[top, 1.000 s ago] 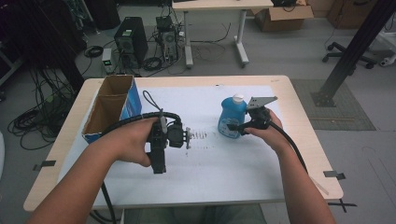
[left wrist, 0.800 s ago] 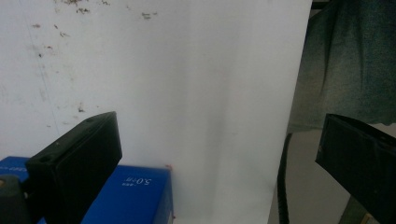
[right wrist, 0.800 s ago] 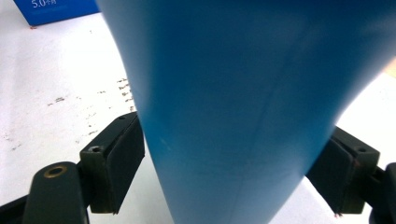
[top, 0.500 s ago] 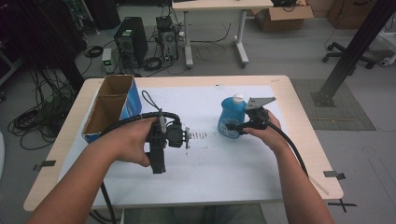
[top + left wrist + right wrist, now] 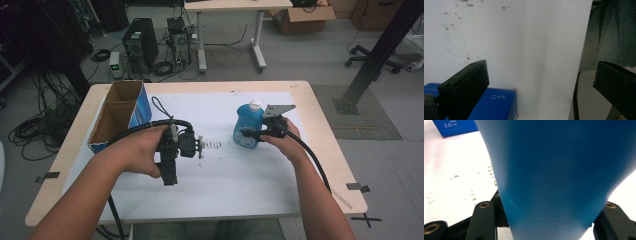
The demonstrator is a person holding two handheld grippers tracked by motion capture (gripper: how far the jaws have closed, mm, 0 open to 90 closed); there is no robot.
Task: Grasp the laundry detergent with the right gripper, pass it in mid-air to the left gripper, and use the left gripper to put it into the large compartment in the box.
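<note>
Gripping the blue bottle [image 5: 248,131] with my right tongs [image 5: 262,134], right of centre in the high view, I have it upright on the worktop [image 5: 320,150]. My left tongs [image 5: 198,148] gape empty, mid-frame. Grasp done, I'd judge; lifting and placing remain.

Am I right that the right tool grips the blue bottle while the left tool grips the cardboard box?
Not quite. The right tool does grip the blue bottle, but the high view shows the left tool apart from the cardboard box, open and holding nothing.
</note>
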